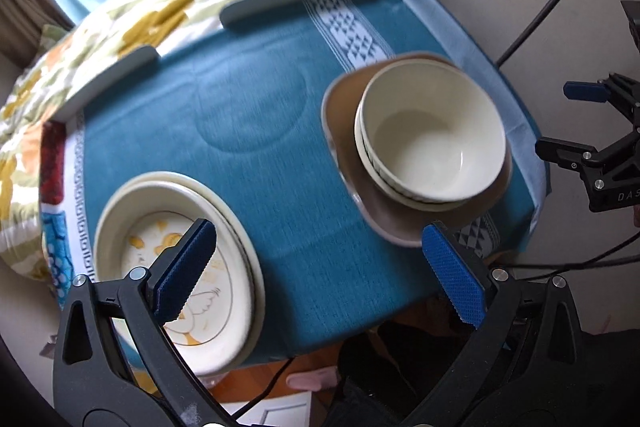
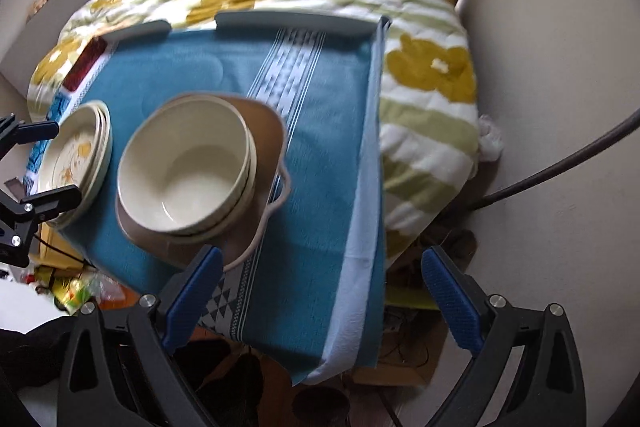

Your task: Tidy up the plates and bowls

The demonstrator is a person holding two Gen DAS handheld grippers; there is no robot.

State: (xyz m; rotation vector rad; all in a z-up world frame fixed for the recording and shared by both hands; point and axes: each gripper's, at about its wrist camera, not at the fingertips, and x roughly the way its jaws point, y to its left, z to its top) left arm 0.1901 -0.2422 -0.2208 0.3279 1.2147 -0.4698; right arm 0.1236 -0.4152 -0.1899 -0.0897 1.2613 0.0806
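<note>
Though blurred, "DAS" reads on the right claw (image 1: pixel 576 121).

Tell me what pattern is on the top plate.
Yellow ducks on cream, on the top plate; clearest in the left wrist view.

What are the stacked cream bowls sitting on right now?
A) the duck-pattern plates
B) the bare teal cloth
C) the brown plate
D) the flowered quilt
C: the stacked cream bowls rest on the brown plate, whose rim shows around them, while the duck-pattern plates lie apart on the teal cloth.
</note>
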